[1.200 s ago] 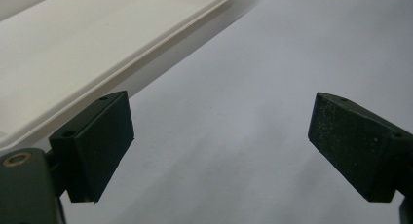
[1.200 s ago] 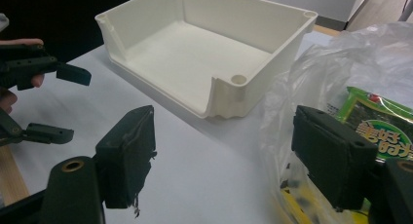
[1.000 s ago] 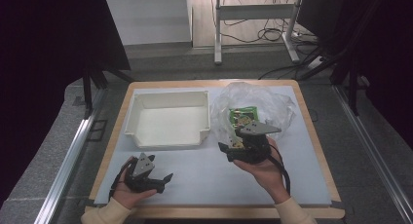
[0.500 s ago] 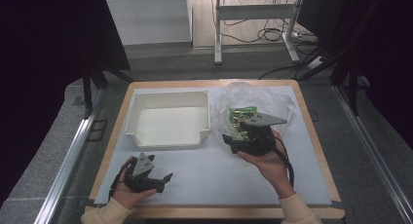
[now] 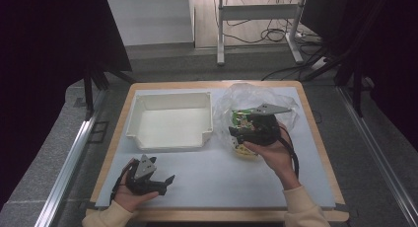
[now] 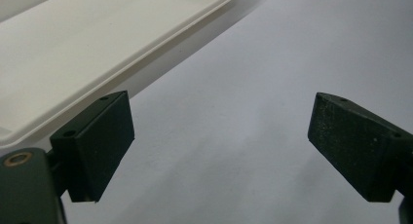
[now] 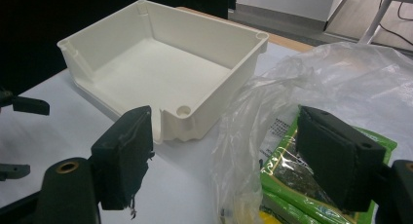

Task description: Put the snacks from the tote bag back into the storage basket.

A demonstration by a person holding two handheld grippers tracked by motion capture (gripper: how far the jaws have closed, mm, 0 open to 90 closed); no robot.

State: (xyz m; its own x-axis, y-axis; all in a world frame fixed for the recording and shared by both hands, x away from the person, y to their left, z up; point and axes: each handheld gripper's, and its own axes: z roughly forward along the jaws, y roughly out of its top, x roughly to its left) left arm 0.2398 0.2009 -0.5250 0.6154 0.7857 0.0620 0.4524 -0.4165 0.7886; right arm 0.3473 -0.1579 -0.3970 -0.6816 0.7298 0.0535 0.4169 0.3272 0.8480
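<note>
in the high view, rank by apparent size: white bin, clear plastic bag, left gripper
1. white bin
2. clear plastic bag, somewhat smaller, partly covered by the right gripper
3. left gripper, clearly smallest

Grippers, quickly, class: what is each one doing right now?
Left gripper: open, holding nothing, over the table.
Right gripper: open, jaws just widening, nothing gripped, at the bag.
</note>
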